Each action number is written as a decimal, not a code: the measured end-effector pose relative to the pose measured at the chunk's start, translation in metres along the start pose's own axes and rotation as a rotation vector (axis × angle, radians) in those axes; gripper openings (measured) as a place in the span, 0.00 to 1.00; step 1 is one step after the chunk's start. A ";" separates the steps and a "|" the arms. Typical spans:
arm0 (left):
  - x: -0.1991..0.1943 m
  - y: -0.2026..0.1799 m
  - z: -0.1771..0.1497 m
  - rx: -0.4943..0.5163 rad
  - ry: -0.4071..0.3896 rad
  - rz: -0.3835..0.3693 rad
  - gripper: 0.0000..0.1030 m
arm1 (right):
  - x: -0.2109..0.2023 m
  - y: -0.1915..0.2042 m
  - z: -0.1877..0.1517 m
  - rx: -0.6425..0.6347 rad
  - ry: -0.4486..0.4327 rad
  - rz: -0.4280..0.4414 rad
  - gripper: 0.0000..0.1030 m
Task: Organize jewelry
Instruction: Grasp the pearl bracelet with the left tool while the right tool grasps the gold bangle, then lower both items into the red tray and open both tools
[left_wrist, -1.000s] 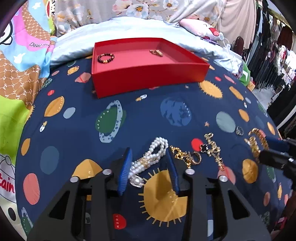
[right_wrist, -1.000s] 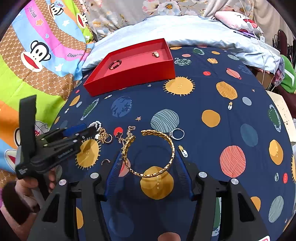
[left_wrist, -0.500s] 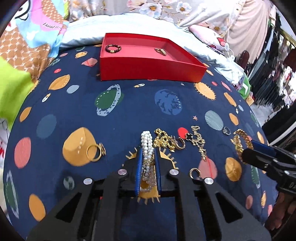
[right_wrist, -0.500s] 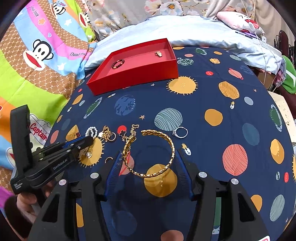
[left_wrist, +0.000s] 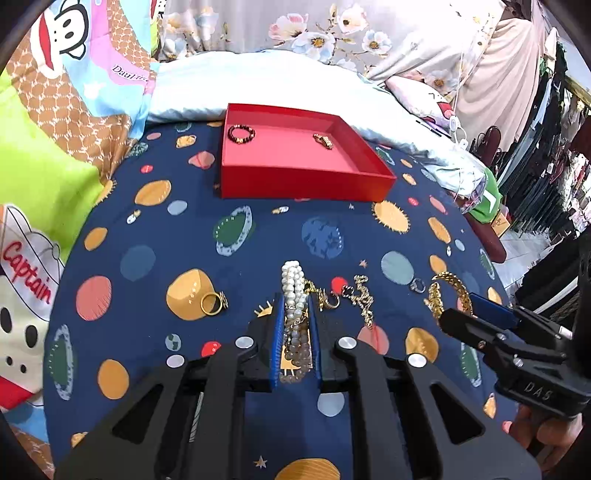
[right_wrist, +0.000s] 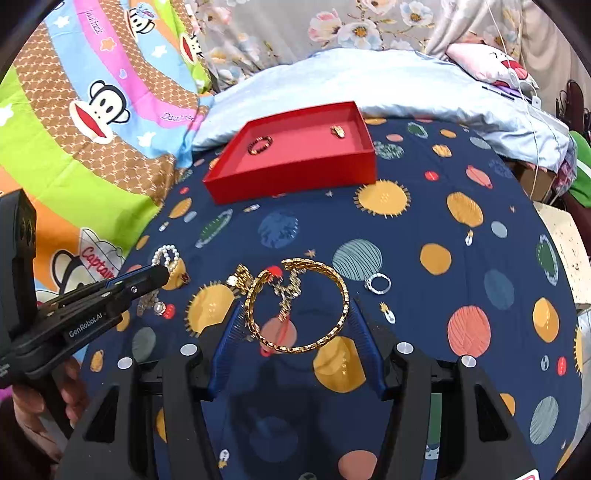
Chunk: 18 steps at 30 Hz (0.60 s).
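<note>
The left gripper (left_wrist: 295, 328) has its jaws clenched on the pearl bracelet (left_wrist: 293, 291), whose white loop sticks out past the tips; the jaws have just been closing on it. The right gripper (right_wrist: 297, 332) grasps the gold bangle (right_wrist: 297, 304), which spans the wide gap between its jaws, pressed at both sides. Beyond both sets of jaws, on the bed's planet-print sheet (left_wrist: 258, 240), sits the red tray (left_wrist: 295, 166) holding a dark bead bracelet (left_wrist: 241, 133). A gold ring (left_wrist: 212, 303) lies left of the left jaws.
</note>
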<state>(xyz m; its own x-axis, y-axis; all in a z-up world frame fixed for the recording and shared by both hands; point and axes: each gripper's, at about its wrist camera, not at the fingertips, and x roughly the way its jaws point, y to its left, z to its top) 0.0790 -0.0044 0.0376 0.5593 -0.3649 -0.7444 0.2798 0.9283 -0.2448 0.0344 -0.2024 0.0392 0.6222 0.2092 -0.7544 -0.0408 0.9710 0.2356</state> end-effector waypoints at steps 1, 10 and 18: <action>-0.002 0.000 0.004 -0.003 -0.001 -0.003 0.11 | -0.002 0.001 0.002 -0.003 -0.005 0.002 0.55; -0.010 -0.003 0.058 -0.006 -0.085 -0.016 0.12 | -0.006 0.003 0.055 -0.018 -0.083 0.042 0.55; 0.024 0.000 0.130 -0.002 -0.153 0.001 0.12 | 0.026 -0.006 0.127 -0.037 -0.147 0.033 0.55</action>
<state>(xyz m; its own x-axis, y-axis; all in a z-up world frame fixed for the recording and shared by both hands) 0.1939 -0.0219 0.1006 0.6722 -0.3708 -0.6409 0.2782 0.9286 -0.2454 0.1498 -0.2175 0.0964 0.7276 0.2242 -0.6483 -0.0897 0.9681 0.2341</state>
